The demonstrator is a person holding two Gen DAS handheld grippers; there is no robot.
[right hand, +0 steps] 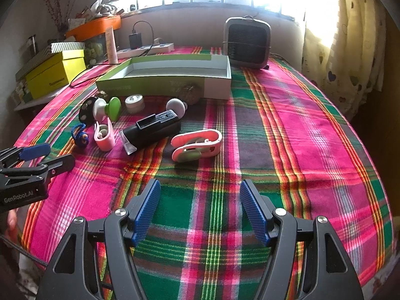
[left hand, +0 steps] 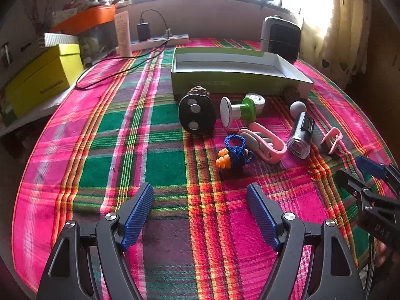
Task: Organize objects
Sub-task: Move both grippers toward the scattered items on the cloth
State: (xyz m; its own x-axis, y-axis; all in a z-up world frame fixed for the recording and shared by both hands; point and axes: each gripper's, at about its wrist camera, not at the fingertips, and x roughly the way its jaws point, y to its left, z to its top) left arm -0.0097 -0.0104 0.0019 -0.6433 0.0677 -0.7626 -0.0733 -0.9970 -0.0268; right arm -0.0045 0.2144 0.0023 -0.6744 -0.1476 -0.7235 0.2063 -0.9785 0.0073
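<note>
Both hand-held grippers, left (left hand: 200, 215) and right (right hand: 200, 210), gape wide, empty, above the worktop's (right hand: 312, 130) near edge. Nearest the right: pink clip (right hand: 197, 145), lying crosswise, before the open box (right hand: 165, 82).

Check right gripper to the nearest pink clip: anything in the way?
Nothing visible. The right gripper is open and empty, with only bare plaid cloth between it and the pink clip. The black torch lies to the clip's left, apart from it, off that line.
</note>
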